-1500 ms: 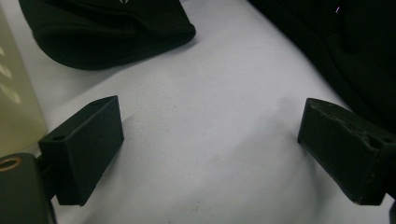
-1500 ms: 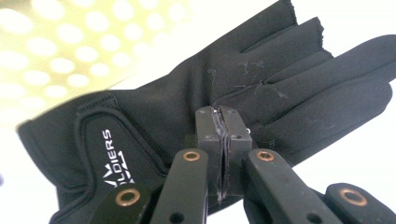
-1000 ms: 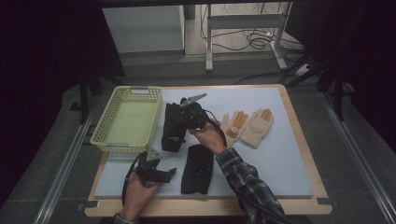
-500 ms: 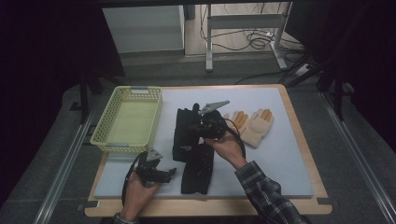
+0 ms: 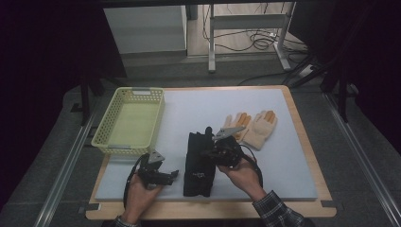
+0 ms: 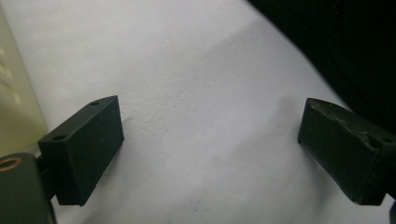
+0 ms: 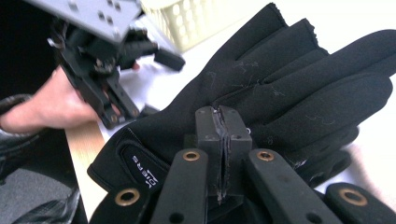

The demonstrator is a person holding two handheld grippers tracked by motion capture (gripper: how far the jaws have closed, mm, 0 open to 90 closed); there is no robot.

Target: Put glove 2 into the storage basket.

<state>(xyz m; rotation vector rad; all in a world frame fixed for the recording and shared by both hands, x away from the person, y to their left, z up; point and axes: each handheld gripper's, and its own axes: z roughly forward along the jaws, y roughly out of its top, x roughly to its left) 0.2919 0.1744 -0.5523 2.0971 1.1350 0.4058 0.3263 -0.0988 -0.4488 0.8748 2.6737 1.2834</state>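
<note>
Two jaws of the right gripper stand pressed together, pinching a fold of the black glove near its palm; the pinch sits mid-glove, so I judge the glove is being carried or dragged flat rather than lifted by a fingertip. In the high view that glove lies on top of a second black glove, the two roughly stacked near the front middle of the surface, fingers pointing away from the person, which suggests they are being paired. The left gripper rests low at the front left, jaws apart with nothing but bare white surface between them, seemingly waiting its turn. Further out, a pair of tan gloves lies side by side just right of the black ones, near but apart. A yellow basket sits at the left rear, empty as far as I can see, a likely destination. Little blocks the way from gloves to basket except the left gripper and its hand, parked just in front of the basket's near corner.
</note>
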